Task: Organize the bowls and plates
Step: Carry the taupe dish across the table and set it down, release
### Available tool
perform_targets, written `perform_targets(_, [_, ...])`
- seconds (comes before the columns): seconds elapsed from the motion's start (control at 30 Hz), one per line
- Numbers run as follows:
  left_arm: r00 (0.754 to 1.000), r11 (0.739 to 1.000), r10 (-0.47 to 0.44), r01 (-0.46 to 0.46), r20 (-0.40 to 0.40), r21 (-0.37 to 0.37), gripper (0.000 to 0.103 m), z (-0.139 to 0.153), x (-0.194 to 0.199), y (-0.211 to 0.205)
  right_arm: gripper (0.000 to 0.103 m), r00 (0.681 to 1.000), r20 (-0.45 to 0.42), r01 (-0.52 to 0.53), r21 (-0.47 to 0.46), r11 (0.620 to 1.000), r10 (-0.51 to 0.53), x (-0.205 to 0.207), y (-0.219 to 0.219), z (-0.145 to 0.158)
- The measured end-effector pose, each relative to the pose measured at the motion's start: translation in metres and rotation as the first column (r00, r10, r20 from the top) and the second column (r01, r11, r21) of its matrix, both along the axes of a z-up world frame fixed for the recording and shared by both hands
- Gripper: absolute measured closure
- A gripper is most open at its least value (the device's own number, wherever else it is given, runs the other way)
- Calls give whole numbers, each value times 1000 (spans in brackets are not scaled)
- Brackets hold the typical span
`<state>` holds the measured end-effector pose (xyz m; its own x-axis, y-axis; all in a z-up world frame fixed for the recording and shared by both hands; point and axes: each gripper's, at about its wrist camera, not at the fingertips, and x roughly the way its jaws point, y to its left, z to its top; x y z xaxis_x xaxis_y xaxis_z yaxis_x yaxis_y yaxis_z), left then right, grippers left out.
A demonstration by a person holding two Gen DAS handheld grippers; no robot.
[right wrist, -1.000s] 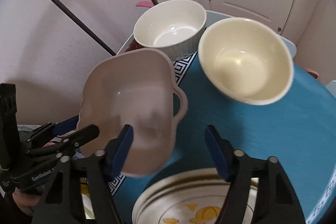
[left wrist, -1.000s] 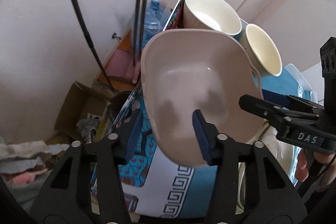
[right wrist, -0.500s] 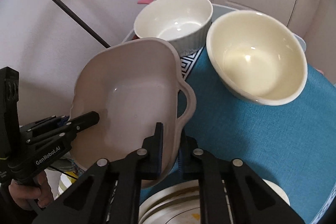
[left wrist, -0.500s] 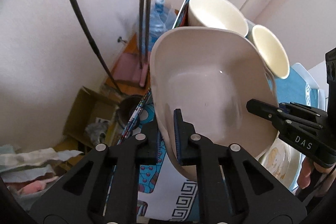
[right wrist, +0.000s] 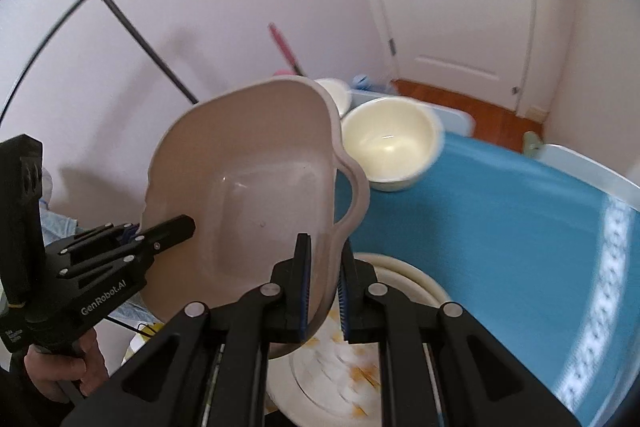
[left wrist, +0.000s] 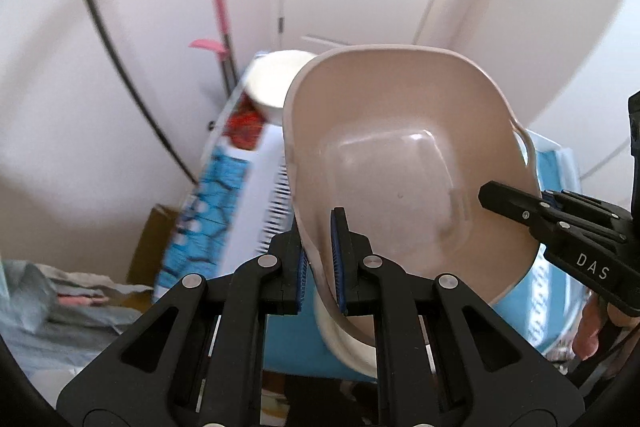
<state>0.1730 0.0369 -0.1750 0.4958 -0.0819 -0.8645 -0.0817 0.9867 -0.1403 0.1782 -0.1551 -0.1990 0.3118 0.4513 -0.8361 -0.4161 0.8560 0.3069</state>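
Both grippers clamp the pink dish [left wrist: 400, 163] above the table [right wrist: 500, 219]: left gripper [left wrist: 321, 259] on its left rim, right gripper [right wrist: 322, 291] on its right rim, fingers closed tight.

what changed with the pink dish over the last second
Both grippers, left gripper and right gripper, closed their jaws on opposite rims of the pink dish and lifted it off the table. The cream bowl and plate stack stayed put.

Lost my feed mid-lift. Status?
Left gripper and right gripper both shut on dish, opposite rims. Dish tilted, above plates. Nothing in the way.
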Motion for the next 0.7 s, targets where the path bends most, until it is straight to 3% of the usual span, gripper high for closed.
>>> perform_targets(0.23, [991, 991, -132, 133, 16, -29, 94, 11, -15, -91, 92, 991, 33, 133, -18, 991, -132, -42, -93, 26])
perform_targets(0.4, [966, 965, -260, 259, 2, -34, 94, 6, -21, -167, 92, 969, 58, 242, -51, 969, -239, -76, -167, 38])
perform_targets(0.53, [939, 938, -344, 343, -22, -40, 94, -7, -28, -225, 92, 941, 53, 336, -71, 939, -333, -98, -226, 37])
perform_targets(0.7, [904, 907, -420, 418, -81, -48, 94, -46, -27, -283, 92, 922, 23, 386, -141, 912, -387, -112, -272, 4])
